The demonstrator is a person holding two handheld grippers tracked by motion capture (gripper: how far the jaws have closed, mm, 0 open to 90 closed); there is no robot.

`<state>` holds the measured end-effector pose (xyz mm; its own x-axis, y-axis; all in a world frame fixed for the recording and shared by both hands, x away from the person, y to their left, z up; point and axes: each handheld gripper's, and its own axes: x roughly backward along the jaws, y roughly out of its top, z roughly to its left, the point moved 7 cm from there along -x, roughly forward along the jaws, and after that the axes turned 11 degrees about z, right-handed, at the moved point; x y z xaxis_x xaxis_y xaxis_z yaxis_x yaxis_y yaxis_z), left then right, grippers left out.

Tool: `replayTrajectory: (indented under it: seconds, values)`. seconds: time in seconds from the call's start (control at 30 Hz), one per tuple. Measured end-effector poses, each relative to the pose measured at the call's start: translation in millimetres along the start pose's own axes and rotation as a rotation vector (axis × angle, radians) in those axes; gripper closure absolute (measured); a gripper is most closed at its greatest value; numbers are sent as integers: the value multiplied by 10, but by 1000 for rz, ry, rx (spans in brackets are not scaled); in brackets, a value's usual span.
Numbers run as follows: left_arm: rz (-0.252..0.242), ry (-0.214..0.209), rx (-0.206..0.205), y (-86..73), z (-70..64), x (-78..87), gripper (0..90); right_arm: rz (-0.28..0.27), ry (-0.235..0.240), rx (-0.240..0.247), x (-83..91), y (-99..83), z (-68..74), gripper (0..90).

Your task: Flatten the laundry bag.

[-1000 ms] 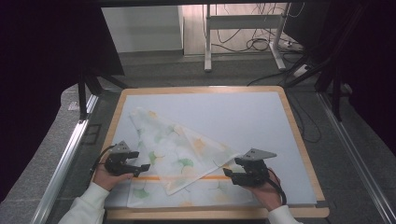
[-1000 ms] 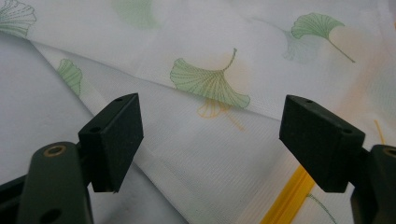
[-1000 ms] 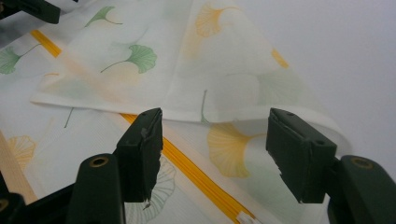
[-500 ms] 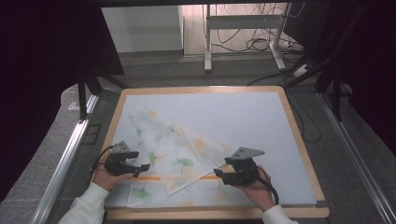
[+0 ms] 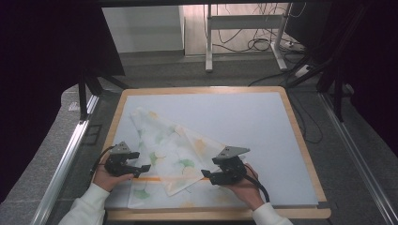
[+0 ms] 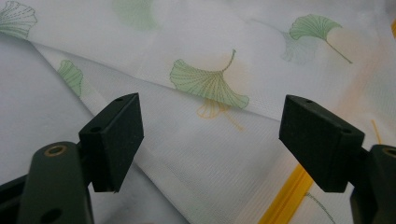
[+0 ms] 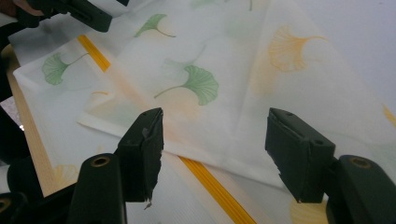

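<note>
Bench (image 5: 263, 117), pale, wood-rimmed; ginkgo-print cloth (image 5: 173, 145) folded over its near-left part, lying between left tongs (image 5: 141, 169) and right tongs (image 5: 206, 176), both spread wide, empty, poised at its edges.

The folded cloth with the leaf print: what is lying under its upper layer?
Under the folded cloth lies its own lower layer, with a yellow stripe running under the fold's edge. Both lie on the table. Anything else beneath is covered.
</note>
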<state>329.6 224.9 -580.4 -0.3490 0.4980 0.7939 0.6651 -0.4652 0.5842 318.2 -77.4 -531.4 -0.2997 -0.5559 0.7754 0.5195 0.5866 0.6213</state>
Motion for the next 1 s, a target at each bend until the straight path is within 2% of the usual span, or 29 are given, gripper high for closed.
replayTrajectory:
  seconds: [0.6,1.0]
  values:
    - [2,-5,-3,-2,-5,0,215,32,59,54,-234,160,281,378]
    - [-1,-6,-3,-1,-5,2,216,86,113,108,-470,208,576,384]
